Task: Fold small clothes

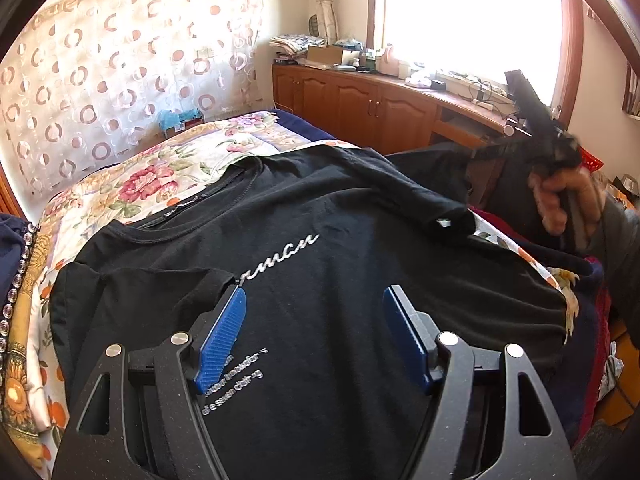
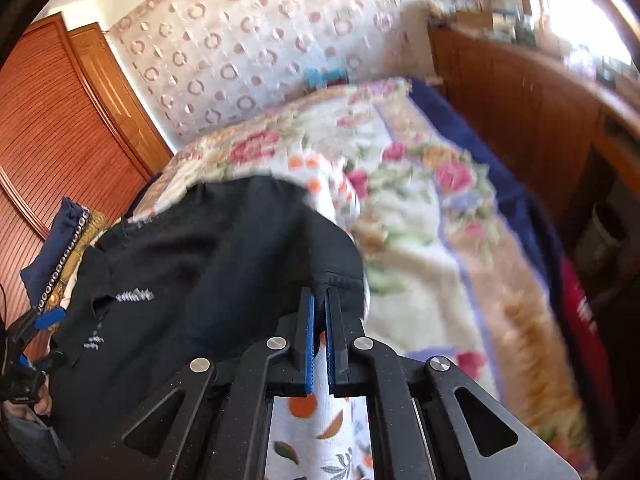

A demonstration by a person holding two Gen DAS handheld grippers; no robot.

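Note:
A black T-shirt (image 1: 320,272) with white lettering lies face up on the flowered bedspread (image 1: 160,172), collar towards the far left. My left gripper (image 1: 315,294) hovers open over its chest print, with nothing between the blue pads. The near sleeve (image 1: 168,284) is folded inwards beside the left finger. In the right wrist view my right gripper (image 2: 319,294) is shut, and the hem of the other sleeve (image 2: 340,276) sits in its tips; this view is blurred. A hand (image 1: 568,200) holding that gripper shows at the right edge of the left wrist view.
A wooden cabinet (image 1: 360,100) with clutter on top runs under the bright window. A louvred wardrobe (image 2: 60,120) stands left of the bed. A dark blue beaded garment (image 1: 16,260) lies at the left edge, and red cloth (image 1: 600,320) hangs off the right side.

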